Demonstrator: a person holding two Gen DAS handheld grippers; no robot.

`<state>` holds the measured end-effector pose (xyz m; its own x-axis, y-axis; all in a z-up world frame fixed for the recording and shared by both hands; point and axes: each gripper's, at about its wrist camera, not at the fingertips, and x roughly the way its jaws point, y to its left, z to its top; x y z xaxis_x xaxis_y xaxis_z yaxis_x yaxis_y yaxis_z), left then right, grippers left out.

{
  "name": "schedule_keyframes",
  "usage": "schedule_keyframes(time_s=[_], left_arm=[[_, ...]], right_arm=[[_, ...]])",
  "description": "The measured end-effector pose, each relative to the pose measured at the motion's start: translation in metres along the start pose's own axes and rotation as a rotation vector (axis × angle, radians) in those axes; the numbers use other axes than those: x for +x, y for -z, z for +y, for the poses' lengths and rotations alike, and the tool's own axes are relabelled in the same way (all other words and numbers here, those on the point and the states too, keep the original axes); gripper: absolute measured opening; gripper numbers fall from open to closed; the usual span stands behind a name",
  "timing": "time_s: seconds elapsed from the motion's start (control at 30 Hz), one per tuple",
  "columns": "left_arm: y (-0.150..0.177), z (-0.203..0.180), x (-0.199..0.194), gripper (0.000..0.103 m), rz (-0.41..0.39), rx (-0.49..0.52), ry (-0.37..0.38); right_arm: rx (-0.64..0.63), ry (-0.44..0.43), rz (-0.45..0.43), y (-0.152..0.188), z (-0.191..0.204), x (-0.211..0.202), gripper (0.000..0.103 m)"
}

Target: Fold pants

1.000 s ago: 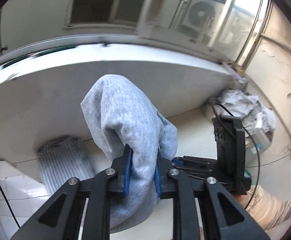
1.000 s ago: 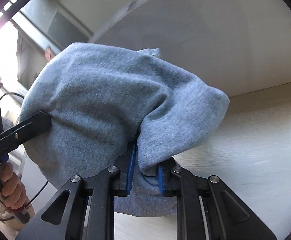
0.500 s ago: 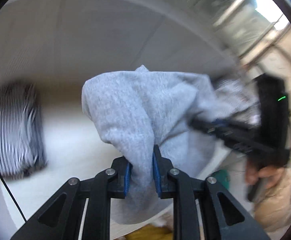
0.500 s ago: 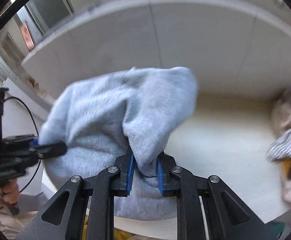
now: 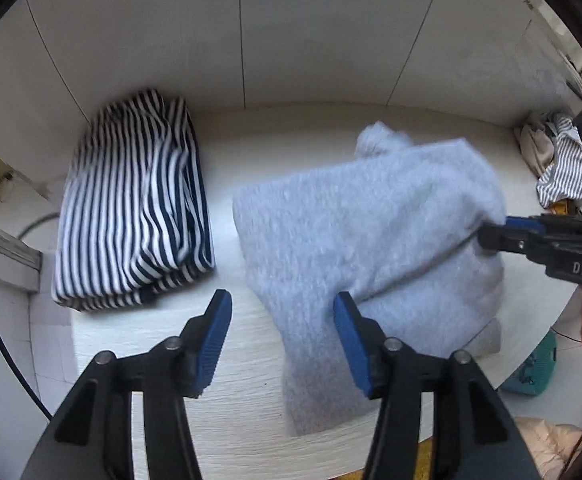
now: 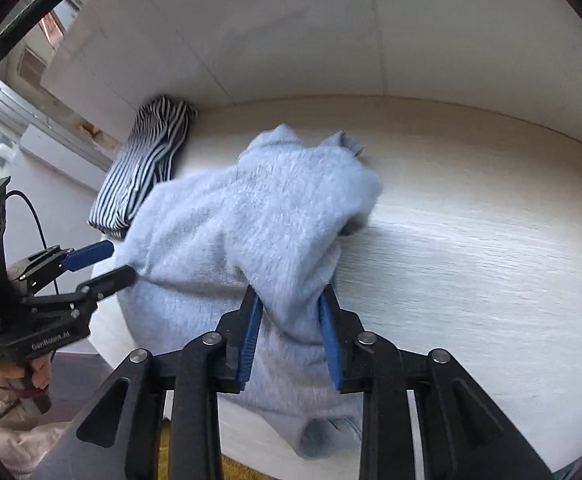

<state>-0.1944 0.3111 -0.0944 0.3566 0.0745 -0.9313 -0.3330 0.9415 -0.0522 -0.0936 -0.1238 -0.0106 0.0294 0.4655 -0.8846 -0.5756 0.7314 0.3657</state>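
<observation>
Left wrist view: your fuzzy grey fleece pants [image 5: 363, 232] are lying bunched on the pale wood worktop [image 5: 227, 420], blurred; left gripper [image 5: 283, 344] jaws are opening, empty, while right gripper [image 6: 291, 320] jaws are opening around a fold.

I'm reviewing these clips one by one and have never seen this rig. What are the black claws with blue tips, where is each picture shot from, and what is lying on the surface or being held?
There is no robot here: a person holds a two-finger gripper in each hand, and a fisheye camera on each looks forward along its fingers. So each picture shows its own claws at the bottom and the other gripper at the side.

On the pale table lie grey pants, bunched in a loose fold, beside a folded striped garment. More laundry is piled at the far right.

The left gripper is opening; its right pad is against the cloth, its left pad clear. The right gripper is also opening, with a bunch of the pants between its pads.
</observation>
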Motion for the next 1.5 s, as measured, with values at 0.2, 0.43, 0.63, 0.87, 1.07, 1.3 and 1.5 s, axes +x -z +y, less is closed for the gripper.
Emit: schedule_keyframes(time_s=[0.2, 0.43, 0.63, 0.87, 1.07, 1.3, 1.5], left_arm=[[-0.009, -0.026, -0.026, 0.057, -0.068, -0.01, 0.09], [-0.001, -0.073, -0.009, 0.059, -0.034, 0.036, 0.235], [0.004, -0.109, 0.006, 0.069, -0.064, 0.061, 0.317], [-0.004, -0.142, 0.028, 0.069, -0.075, 0.037, 0.301], [-0.015, -0.141, 0.044, 0.014, -0.023, 0.007, 0.223], [-0.021, -0.116, -0.004, 0.013, -0.107, -0.039, 0.268], [-0.024, -0.099, -0.027, 0.012, -0.152, -0.061, 0.211]], right_arm=[[-0.019, -0.001, 0.041, 0.013, -0.024, -0.011, 0.033], [0.04, -0.16, 0.059, -0.008, -0.041, 0.023, 0.033], [0.043, -0.355, 0.167, -0.031, -0.039, 0.035, 0.033], [0.006, -0.409, 0.181, -0.04, -0.026, 0.022, 0.033], [0.045, -0.264, 0.078, -0.039, -0.059, -0.007, 0.033], [-0.072, -0.115, 0.018, -0.01, -0.069, -0.035, 0.033], [-0.192, -0.159, 0.132, 0.027, -0.046, -0.009, 0.034]])
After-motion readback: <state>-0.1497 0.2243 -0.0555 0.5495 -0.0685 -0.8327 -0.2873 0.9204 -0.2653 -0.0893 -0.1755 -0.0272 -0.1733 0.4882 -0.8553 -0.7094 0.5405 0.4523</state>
